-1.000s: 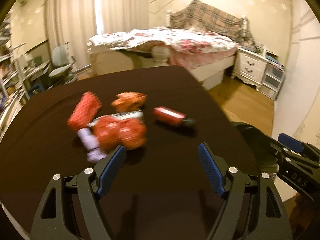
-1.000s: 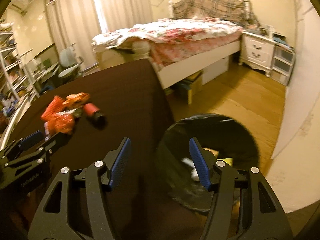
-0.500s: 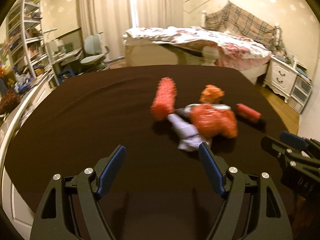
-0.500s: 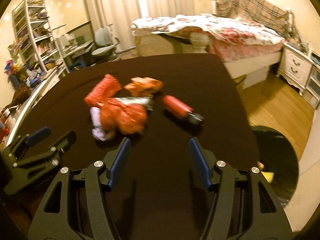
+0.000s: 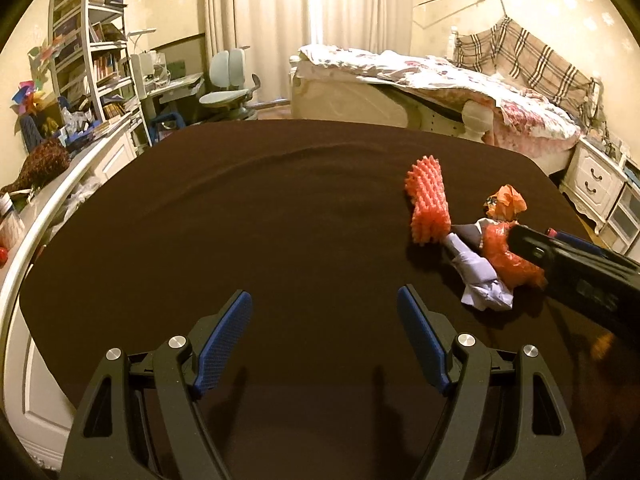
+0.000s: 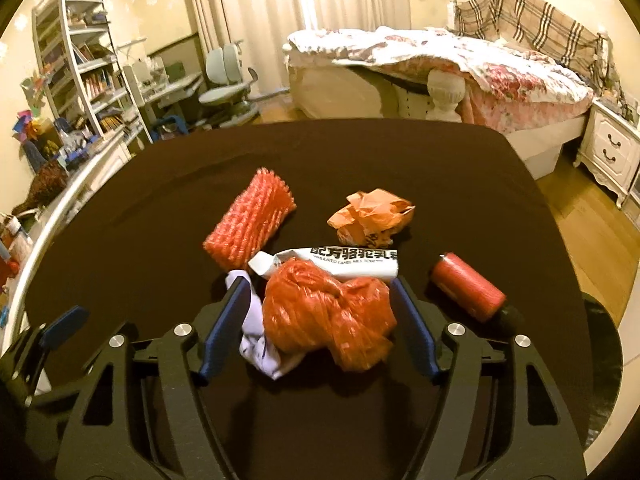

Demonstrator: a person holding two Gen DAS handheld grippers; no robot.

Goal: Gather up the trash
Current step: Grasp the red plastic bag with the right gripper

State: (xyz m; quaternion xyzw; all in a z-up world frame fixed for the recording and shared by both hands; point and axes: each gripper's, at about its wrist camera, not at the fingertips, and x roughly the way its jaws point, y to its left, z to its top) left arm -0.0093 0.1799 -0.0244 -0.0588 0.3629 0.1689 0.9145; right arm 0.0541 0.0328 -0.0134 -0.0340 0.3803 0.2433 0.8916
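Observation:
Trash lies on a dark brown table (image 6: 360, 168): a crumpled red plastic bag (image 6: 324, 316), a white paper scrap (image 6: 260, 344) under it, a white printed wrapper (image 6: 352, 262), a red foam net sleeve (image 6: 250, 222), a crumpled orange wrapper (image 6: 370, 216) and a red cylinder with a black cap (image 6: 468, 292). My right gripper (image 6: 316, 328) is open, its jaws on either side of the red bag and apart from it. My left gripper (image 5: 324, 344) is open and empty over bare table. In the left wrist view the foam sleeve (image 5: 428, 204), the bag (image 5: 508, 260) and the right gripper (image 5: 576, 268) show at the right.
A black bin bag (image 6: 604, 380) stands on the floor past the table's right edge. A bed (image 6: 440, 68) and a white nightstand (image 6: 612, 152) lie beyond the table. Shelves and a desk with a chair (image 5: 228, 84) stand at the left.
Both grippers swung left from the bin bag toward the table. My right gripper moved forward until its open jaws stand on either side of the red bag. The trash has not moved.

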